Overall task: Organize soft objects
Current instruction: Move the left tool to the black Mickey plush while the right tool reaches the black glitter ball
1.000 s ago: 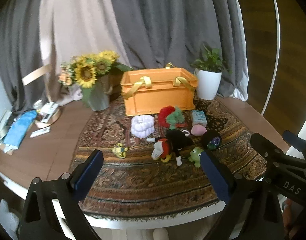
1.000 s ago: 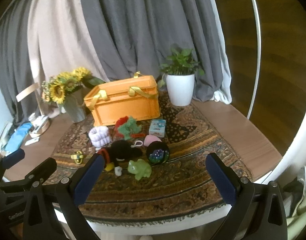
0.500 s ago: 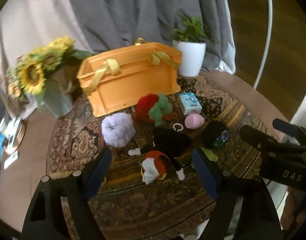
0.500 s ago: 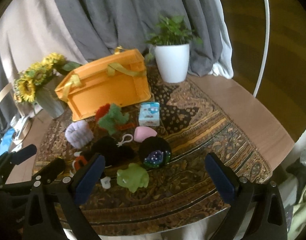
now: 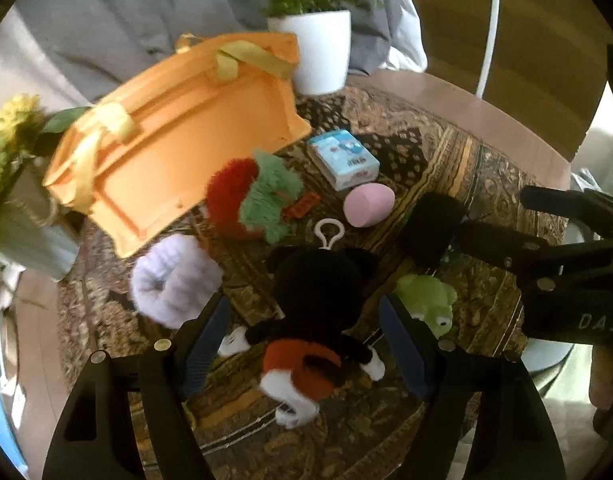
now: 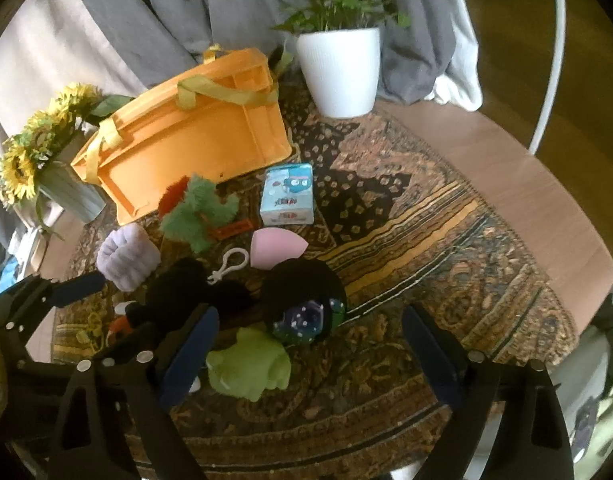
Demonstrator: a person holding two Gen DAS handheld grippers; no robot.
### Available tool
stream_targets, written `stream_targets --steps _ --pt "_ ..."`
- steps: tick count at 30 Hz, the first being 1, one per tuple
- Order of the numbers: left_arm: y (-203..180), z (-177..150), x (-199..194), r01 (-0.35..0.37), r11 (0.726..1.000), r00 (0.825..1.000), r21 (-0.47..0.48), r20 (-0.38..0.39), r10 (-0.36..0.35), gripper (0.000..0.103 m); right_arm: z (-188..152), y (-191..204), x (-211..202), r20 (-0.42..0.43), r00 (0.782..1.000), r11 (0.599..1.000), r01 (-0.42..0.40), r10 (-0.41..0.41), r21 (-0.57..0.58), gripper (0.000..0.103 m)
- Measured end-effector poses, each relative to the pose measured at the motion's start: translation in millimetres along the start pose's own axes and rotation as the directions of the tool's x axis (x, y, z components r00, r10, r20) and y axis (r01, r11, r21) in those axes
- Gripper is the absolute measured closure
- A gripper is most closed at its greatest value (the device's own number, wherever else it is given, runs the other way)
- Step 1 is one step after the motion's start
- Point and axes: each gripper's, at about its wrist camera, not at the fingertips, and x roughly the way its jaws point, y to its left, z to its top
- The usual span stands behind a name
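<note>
- The sunflowers stand at the far left of the bench, close beside the orange crate; judging by that, a lift into the crate is safer from the front than from the left.
- The purple scrunchie lies on the rug just left of the left gripper; it looks light and squashy.
- The mouse doll lies between the left gripper's released, spread fingers, not yet pinched. It should be light and yielding; the black trunk seems the firmest hold, not the limbs or white clip.
- The right gripper is also released, over the green frog and black ball, both probably soft.
- Right of them the rug lies bare toward the bench edge, leaving open room.
</note>
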Motion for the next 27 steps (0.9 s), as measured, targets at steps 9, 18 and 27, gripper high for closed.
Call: stream_targets --steps 9,18,27 --pt "0 7 37 0.087 0.996 0.992 -0.011 -0.087 -0.087 0.027 7 -5 34 -0.069 0.997 0.998 -0.046 0.044 -0.030 0.019" --pt "1 9 58 0.064 0.996 0.993 -0.054 -0.100 -0.069 0.027 9 -9 55 -0.136 0.987 0.995 -0.091 0.086 -0.032 0.027" --pt "8 0 70 0.028 0.991 0.992 -0.131 -0.119 -0.044 0.041 9 -6 67 -0.180 0.977 0.991 -0.125 0.115 -0.047 0.038"
